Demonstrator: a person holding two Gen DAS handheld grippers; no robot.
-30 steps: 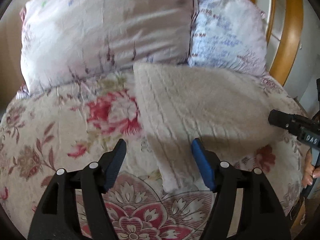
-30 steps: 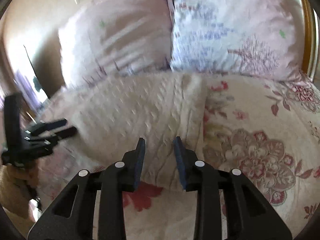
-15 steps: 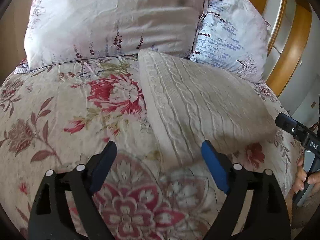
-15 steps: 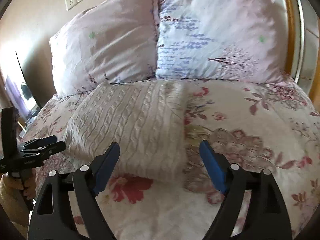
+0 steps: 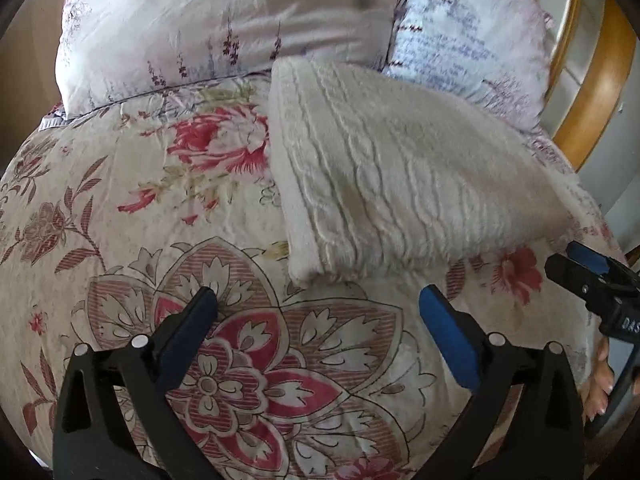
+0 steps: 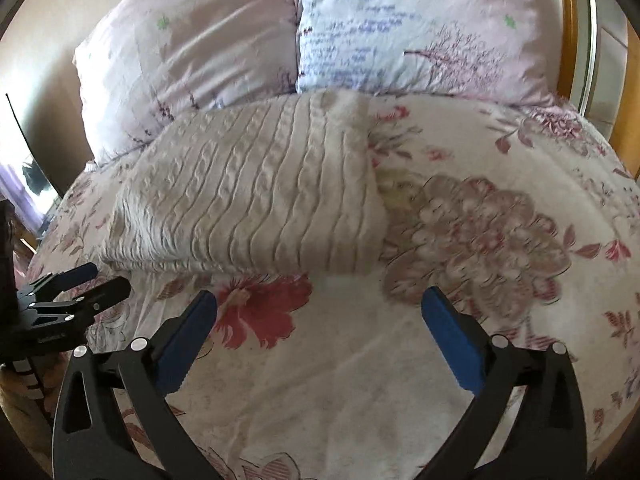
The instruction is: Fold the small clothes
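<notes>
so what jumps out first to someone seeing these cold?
A folded cream cable-knit sweater lies mid-bed on the floral quilt, its far end against two pillows at the wooden headboard. The left gripper and right gripper hang just short of its near edge, jaws wide, holding nothing.

Two pillows [image 6: 304, 40] against floral bedspread [image 6: 460, 240], wooden headboard [image 5: 592, 92].

Folded sweater [image 5: 384, 184] on the bed [image 5: 120, 240], its far edge against two pillows [image 6: 192, 60] side by side at the headboard [image 5: 592, 92], left hand-held gripper [image 5: 318, 308] and right hand-held gripper [image 6: 319, 306] before its near edge, apart from it
</notes>
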